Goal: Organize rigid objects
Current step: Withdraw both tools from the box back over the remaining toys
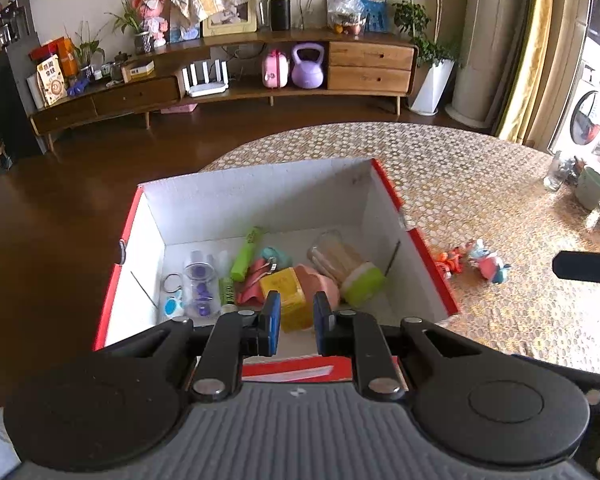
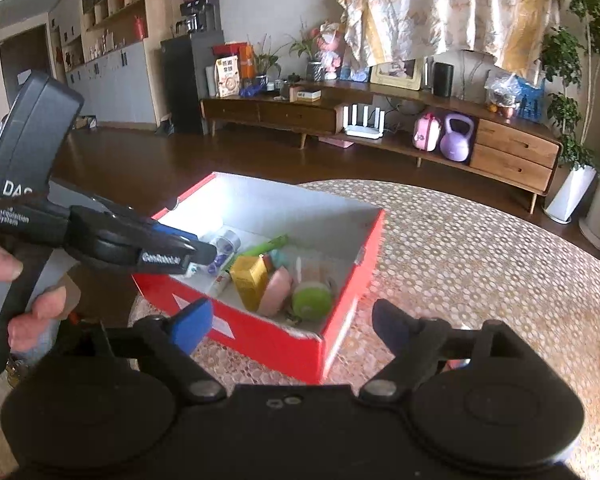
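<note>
A red box (image 1: 434, 268) with white inner walls stands on the round table and holds several small items: a yellow carton (image 1: 288, 296), a pink piece (image 1: 320, 284), a green-capped clear jar (image 1: 350, 268), a green tube (image 1: 246, 252) and a clear jar with purple bits (image 1: 199, 286). My left gripper (image 1: 296, 320) hovers over the box's near rim, open and empty, above the yellow carton. It also shows in the right wrist view (image 2: 198, 250). My right gripper (image 2: 292, 324) is wide open and empty, in front of the box (image 2: 260, 332). Two small toy figures (image 1: 474, 260) lie right of the box.
The table has a honeycomb-pattern cloth (image 1: 480, 184). A glass (image 1: 556, 172) and a green mug (image 1: 592, 188) stand at its far right edge. A dark wooden floor (image 1: 60, 216) and a low TV cabinet (image 1: 228, 84) lie beyond.
</note>
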Available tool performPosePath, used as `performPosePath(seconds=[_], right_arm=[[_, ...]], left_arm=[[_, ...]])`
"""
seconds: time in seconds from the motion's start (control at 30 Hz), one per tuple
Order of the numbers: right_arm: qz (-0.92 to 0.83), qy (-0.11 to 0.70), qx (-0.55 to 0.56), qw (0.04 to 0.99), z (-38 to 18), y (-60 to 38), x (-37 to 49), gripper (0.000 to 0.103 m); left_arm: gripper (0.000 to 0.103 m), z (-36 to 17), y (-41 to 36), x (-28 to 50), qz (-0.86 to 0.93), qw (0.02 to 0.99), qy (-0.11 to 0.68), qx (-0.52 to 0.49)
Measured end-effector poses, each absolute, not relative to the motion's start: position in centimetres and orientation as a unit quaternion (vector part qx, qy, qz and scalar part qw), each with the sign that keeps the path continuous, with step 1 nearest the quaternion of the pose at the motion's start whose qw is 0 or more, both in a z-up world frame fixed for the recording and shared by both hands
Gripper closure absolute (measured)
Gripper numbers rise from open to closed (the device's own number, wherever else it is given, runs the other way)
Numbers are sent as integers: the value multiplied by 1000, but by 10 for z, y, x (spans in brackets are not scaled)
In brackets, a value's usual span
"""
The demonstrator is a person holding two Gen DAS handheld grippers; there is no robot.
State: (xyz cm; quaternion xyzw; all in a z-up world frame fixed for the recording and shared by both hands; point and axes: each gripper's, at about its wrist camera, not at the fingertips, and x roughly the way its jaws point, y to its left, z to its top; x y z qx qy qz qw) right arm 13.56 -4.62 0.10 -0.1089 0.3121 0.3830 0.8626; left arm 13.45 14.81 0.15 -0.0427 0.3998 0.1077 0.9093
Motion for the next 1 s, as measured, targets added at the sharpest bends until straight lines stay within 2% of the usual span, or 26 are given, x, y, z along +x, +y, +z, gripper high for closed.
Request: performPosePath(seconds=[0.2,0.3,0.37,1.0], right_arm=[[359,306,-105,876,-10,-94,133,14],[345,311,-95,881,-17,-116,133,14],[338,312,-89,884,-21,-129,136,14],[317,302,-115,891,-67,-180,190,14]], left_arm=[[85,1,116,129,94,920,378,-42],[66,-2,98,129,86,925,367,-38],[34,-6,88,129,78,927,363,-46],[19,-46,7,189,42,938,338,-73]])
